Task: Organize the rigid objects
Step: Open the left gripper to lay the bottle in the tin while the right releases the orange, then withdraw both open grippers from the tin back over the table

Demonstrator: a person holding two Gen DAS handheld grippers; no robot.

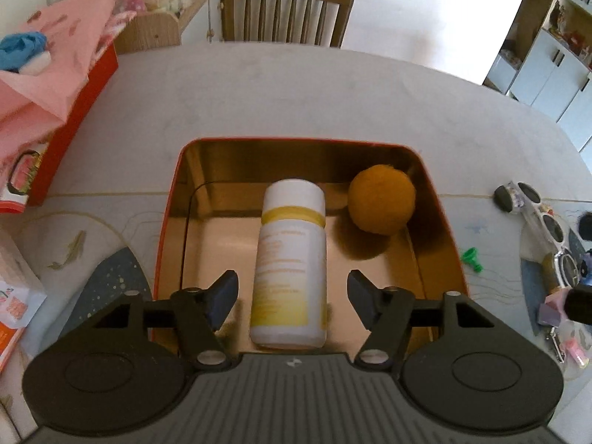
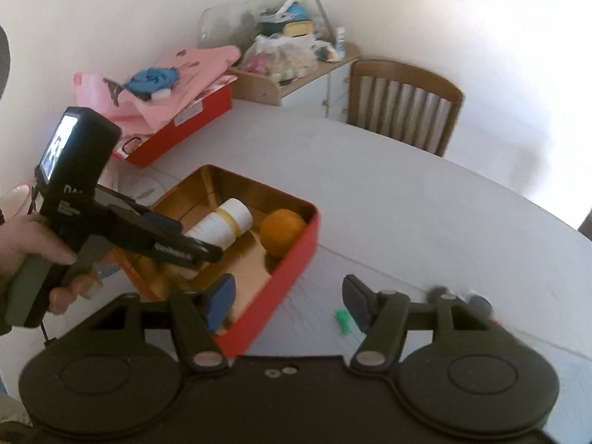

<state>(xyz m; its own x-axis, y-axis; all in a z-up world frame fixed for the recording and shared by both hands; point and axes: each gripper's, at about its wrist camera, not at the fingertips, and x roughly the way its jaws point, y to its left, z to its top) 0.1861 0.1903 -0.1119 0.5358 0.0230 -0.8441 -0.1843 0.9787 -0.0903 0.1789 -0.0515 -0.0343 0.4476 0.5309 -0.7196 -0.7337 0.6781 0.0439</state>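
Note:
A red tin with a gold inside (image 1: 449, 222) sits on the table. In it lie a white bottle with yellow bands (image 1: 290, 262) and an orange ball (image 1: 382, 199). My left gripper (image 1: 292, 292) is open above the tin, its fingers on either side of the bottle and apart from it. In the right wrist view the tin (image 2: 292, 259), bottle (image 2: 225, 224) and ball (image 2: 282, 232) show left of centre, with the left gripper (image 2: 207, 251) over them. My right gripper (image 2: 288, 301) is open and empty above the table, right of the tin.
A small green piece (image 1: 471, 259) lies right of the tin, also in the right wrist view (image 2: 342, 319). Sunglasses and small items (image 1: 536, 214) lie at the far right. A red box with pink bags (image 1: 55, 103) stands at the left. A wooden chair (image 1: 285, 11) is behind the table.

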